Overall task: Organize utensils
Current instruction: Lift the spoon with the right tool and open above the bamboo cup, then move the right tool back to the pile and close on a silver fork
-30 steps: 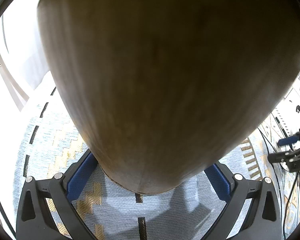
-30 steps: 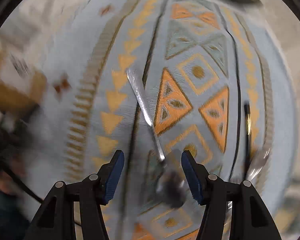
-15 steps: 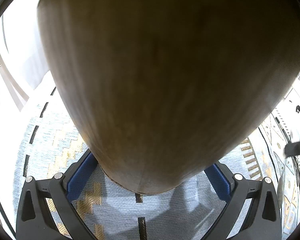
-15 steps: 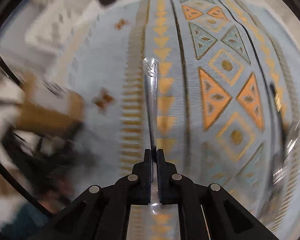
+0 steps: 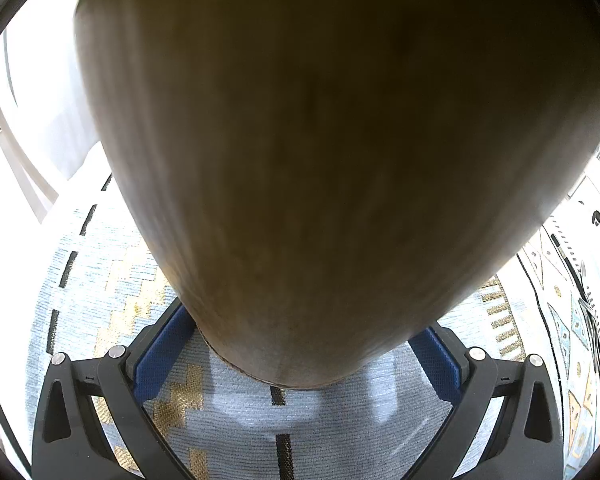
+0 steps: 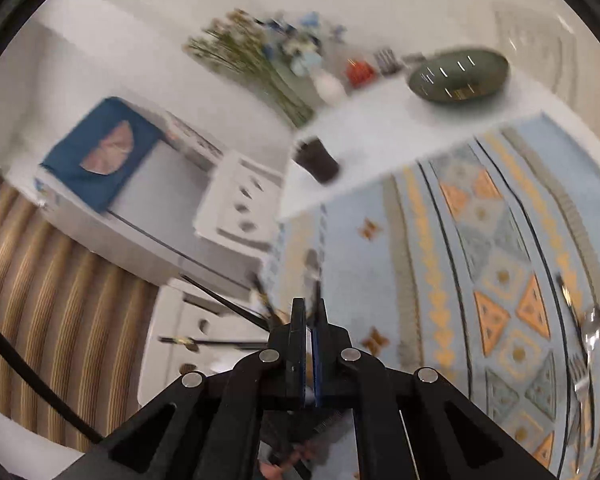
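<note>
the right hand-held gripper (image 6: 309, 312) is clenched on a thin metal utensil (image 6: 311, 270), its blue pads nearly meeting on the handle, which sticks out just ahead of the tips; blur hides whether it is a spoon, fork or knife. directly below and ahead of it lies the patterned placemat (image 6: 380, 264) on the white surface (image 6: 380, 128). well off to its right, near the mat's far edge, a spoon (image 6: 591, 326) and a fork (image 6: 580, 376) lie close together beside a dark slim piece i cannot identify. further ahead stand a dark cup (image 6: 316, 158), a bunch of flowers (image 6: 256, 54) and a dark green dish (image 6: 458, 74). the left hand-held gripper (image 5: 296, 356) is grasping a wooden holder (image 5: 320, 140) at its base, blue pads pressed against either side, the holder standing on the mat and filling most of that view. to this gripper's right a few pieces of cutlery (image 5: 590, 312) show at the frame edge. my judgement: the task is in its middle, with one piece lifted for the holder and at least two or three more left on the mat; whether anything is already inside the holder is hidden. no brand, label or writing can be read in either view.
</note>
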Motion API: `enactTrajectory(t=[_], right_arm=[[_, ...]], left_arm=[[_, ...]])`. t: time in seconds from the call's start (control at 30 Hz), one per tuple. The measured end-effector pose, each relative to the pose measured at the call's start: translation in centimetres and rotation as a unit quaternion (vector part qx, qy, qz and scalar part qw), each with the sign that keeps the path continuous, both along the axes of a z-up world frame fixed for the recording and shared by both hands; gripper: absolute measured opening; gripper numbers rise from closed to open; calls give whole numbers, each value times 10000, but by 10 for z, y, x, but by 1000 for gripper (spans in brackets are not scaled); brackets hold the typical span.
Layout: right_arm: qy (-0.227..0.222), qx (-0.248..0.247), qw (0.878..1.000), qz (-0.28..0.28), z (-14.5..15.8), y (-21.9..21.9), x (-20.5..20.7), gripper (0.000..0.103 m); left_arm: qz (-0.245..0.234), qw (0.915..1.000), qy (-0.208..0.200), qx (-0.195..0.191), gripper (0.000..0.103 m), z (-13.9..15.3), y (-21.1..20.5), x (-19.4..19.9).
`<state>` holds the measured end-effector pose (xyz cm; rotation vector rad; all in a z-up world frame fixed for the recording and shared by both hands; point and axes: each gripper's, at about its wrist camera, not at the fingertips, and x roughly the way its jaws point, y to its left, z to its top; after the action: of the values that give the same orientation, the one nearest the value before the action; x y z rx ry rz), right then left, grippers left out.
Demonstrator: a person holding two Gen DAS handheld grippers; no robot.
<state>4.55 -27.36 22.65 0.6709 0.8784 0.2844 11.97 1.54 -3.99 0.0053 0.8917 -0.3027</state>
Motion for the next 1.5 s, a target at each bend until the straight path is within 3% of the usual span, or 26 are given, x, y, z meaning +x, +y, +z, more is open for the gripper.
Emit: enactTrajectory(t=[0.27, 0.37, 0.6, 0.67, 0.7, 0.73, 0.8, 0.93, 1.1, 1.23, 1.33, 1.5], right_arm=[[-572, 244, 9968, 502, 40, 47, 9, 2], [-530, 168, 9957, 740, 33, 67, 17, 2], [-137, -263, 9932, 1122, -16, 108, 52, 3], [98, -337, 9915, 1255, -27, 115, 57, 12], [187, -289, 9915, 1258, -30, 115, 57, 32], [192, -234, 9921, 1219, -30, 113, 55, 66], [36, -178, 9945, 1035, -22, 105, 46, 101], [-236, -160, 9974, 661, 2, 77, 24, 103], [-457, -389, 9975, -378, 26, -1, -21, 103], [112, -877, 9908, -1028, 13, -72, -55, 103], [796, -1022, 9847, -1167, -17, -114, -84, 103], [1787, -1250, 9683, -1219, -86, -149, -121, 103]], left_arm=[[0, 10000, -1, -2, 102, 0, 0, 0], [-1, 10000, 1, -5, 102, 0, 0, 0], [-1, 10000, 3, -9, 102, 1, -1, 0], [1, 10000, -1, 1, 102, 1, 0, 0], [2, 10000, 3, -1, 102, 1, -1, 0], [2, 10000, 8, -12, 102, 1, -2, -1], [3, 10000, 4, -9, 102, 3, -3, -1], [4, 10000, 4, -11, 102, 6, -6, -2], [4, 10000, 2, -4, 102, 8, -11, -4], [6, 10000, 1, -2, 102, 8, -12, -5], [5, 10000, -3, 5, 102, 10, -10, -4], [5, 10000, -6, 13, 102, 11, -11, -5]])
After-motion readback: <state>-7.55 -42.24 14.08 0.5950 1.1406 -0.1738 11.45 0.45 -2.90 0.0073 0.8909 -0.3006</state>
